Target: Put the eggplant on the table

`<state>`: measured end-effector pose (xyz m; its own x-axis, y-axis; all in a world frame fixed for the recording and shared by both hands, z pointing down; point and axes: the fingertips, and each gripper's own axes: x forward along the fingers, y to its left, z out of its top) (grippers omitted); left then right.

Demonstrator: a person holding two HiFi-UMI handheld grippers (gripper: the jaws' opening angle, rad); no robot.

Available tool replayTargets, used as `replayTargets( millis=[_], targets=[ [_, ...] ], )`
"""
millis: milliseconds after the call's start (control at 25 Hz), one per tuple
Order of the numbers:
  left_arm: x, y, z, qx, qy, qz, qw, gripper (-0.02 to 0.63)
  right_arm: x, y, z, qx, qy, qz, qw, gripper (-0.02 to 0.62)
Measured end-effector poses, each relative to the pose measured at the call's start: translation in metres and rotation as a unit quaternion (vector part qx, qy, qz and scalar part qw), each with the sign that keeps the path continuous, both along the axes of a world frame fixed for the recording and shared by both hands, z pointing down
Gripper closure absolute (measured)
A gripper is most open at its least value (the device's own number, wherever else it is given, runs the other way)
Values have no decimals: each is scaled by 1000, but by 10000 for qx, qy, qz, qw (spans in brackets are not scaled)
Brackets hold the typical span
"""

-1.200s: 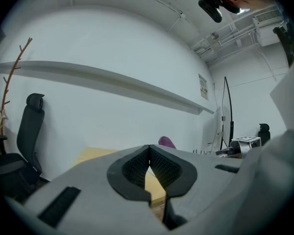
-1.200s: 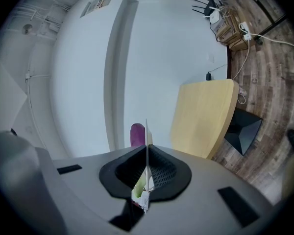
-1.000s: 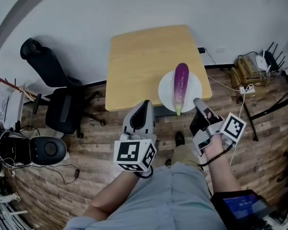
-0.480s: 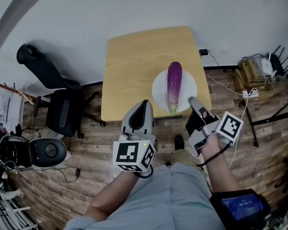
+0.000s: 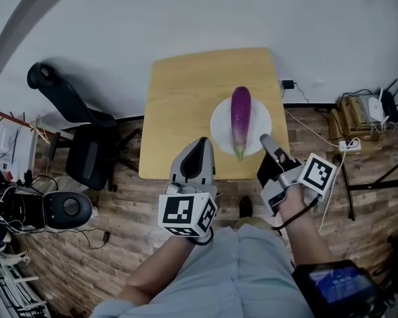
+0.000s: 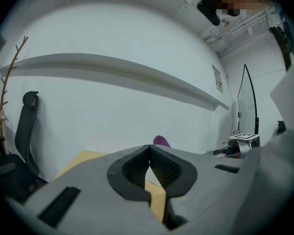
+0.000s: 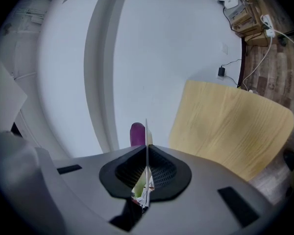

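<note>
Since a second before, the plate (image 5: 220,126) had come from overhanging the table's (image 5: 186,105) near edge to sit wholly over the tabletop, near its front right corner. On the plate lay the eggplant (image 5: 239,119), lengthwise, with its green stem end toward the person. Whether the plate rested on the wood or hung just above it could not be told.

The right tongs (image 5: 265,140) were clamped on the plate's near right rim. In the right gripper view the rim (image 7: 146,131) showed as a thin white line pinched between the closed tongs (image 7: 147,148), with the eggplant (image 7: 137,133) just behind and the table (image 7: 225,131) to the right.

The left tongs (image 5: 200,144) hovered at the table's near edge, left of the plate and apart from it. In the left gripper view their tips (image 6: 149,148) met with nothing between them, and the eggplant's purple end (image 6: 160,141) peeked above them.
</note>
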<state>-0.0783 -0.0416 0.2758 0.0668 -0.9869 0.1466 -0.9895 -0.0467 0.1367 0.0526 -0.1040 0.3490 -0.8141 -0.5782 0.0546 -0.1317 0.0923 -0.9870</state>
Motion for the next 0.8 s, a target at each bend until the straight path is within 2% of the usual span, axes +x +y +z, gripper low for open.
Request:
replayTargets(
  millis=[480,800],
  targets=[
    [-21,-34,0,33,26,-275,9996,600,-22,-40,1,-2,-51,-235,9997,583],
    [-46,-68,20,-148,84,-70,9998,600,-51,-73,16,-29,-51,-108,9999,583]
  ],
)
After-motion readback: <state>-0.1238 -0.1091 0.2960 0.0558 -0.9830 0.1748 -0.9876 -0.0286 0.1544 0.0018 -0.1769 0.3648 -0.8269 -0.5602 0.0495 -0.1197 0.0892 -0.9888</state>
